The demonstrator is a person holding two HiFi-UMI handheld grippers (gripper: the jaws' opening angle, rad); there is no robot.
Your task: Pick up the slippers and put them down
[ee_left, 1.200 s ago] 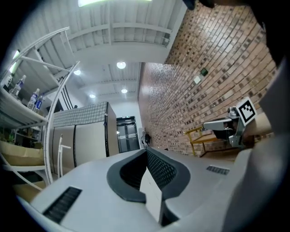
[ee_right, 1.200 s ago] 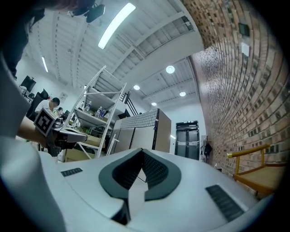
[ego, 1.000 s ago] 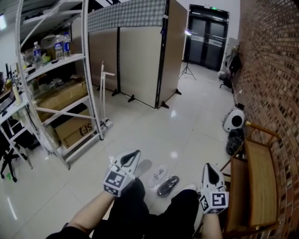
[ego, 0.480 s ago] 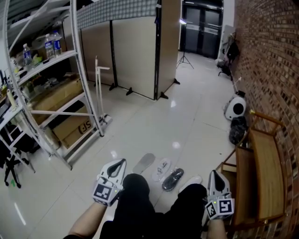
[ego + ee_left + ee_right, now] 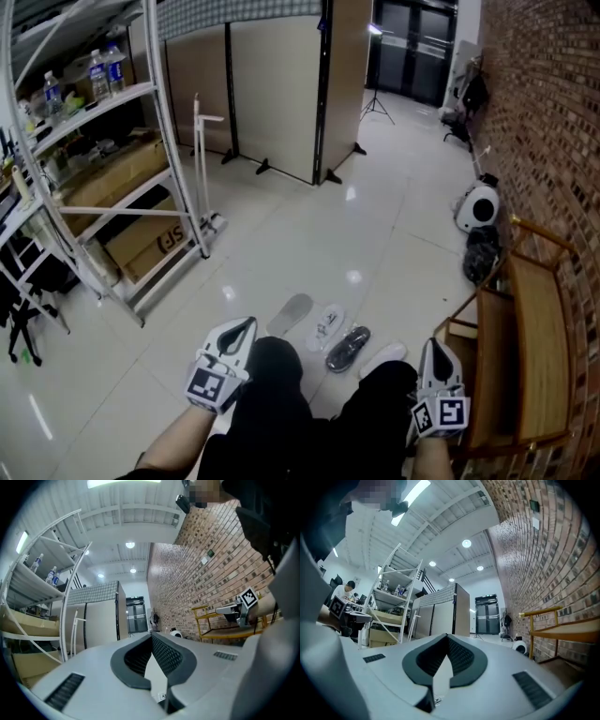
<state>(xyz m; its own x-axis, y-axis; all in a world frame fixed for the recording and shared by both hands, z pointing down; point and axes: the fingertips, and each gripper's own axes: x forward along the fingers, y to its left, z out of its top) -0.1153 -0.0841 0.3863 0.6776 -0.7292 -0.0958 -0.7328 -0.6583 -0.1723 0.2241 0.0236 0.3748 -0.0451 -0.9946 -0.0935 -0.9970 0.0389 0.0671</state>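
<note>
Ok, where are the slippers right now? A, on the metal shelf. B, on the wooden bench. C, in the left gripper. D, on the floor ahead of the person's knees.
D: the dark slipper and the white slipper lie side by side on the tiled floor.

The left gripper (image 5: 246, 324) and right gripper (image 5: 434, 345) are white, with black ribbed pads (image 5: 165, 655) and black-and-white square markers (image 5: 214, 386); one white slipper (image 5: 326, 326), one dark grey slipper (image 5: 348, 348); floor (image 5: 309, 234) glossy white tile; wall (image 5: 553, 112) red-brown brick; screen (image 5: 272, 94) beige, checked on top; bench (image 5: 539, 356) brown wood.
</note>
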